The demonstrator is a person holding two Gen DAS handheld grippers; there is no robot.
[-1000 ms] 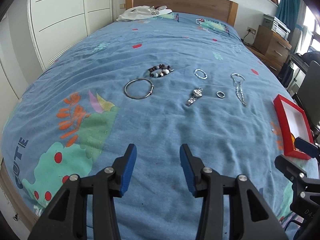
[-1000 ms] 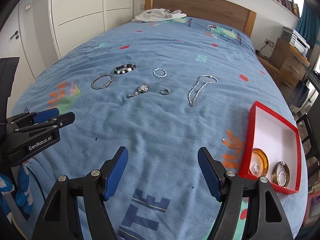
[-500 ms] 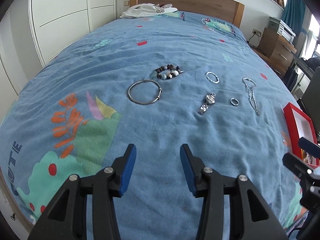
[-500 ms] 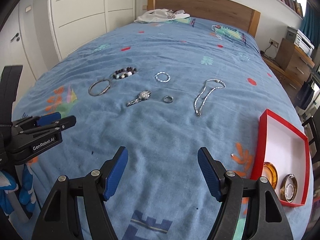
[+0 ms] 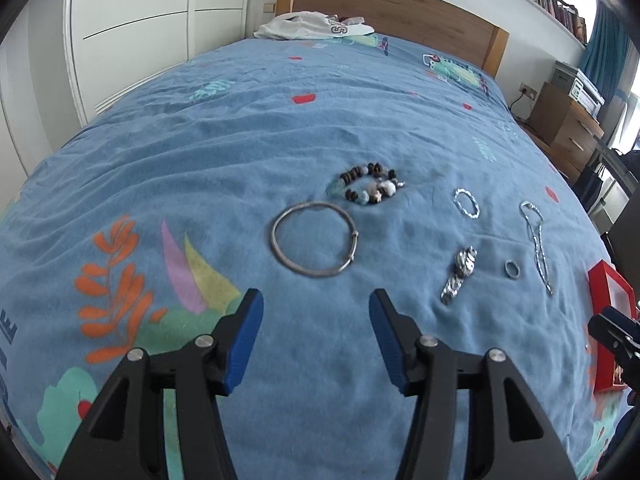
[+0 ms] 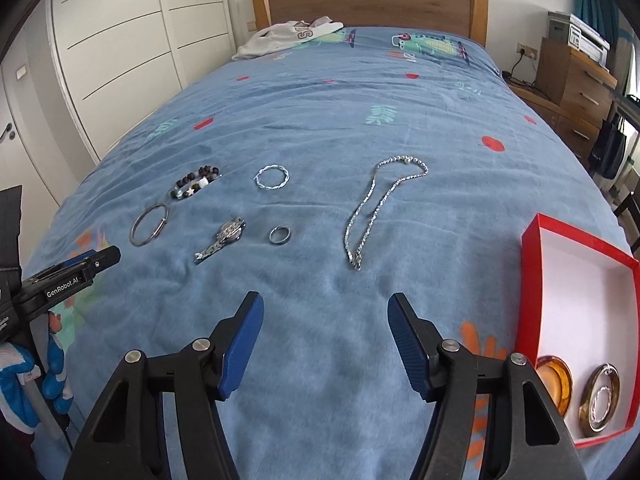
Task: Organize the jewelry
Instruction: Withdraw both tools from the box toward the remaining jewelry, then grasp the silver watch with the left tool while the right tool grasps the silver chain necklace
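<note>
Bare blue bedspread (image 5: 312, 360) between left claw (image 5: 316, 338) and silver bangle (image 5: 314, 239), nothing in between.

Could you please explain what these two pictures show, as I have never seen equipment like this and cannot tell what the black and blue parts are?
There is no robot here: a person holds a two-fingered tool in each hand, and a wide-angle camera on each looks forward along its fingers. One picture comes from the left hand-held gripper, the other from the right hand-held gripper. The black arms with blue pads are those fingers. Both are open and hold nothing.

They hover over a bed with a blue bedspread. On it lie a large metal bangle, a beaded bracelet, a twisted bracelet, a watch, a ring and a chain necklace. To the right sits a red box holding two small round dishes, at least one with jewelry in it.
</note>
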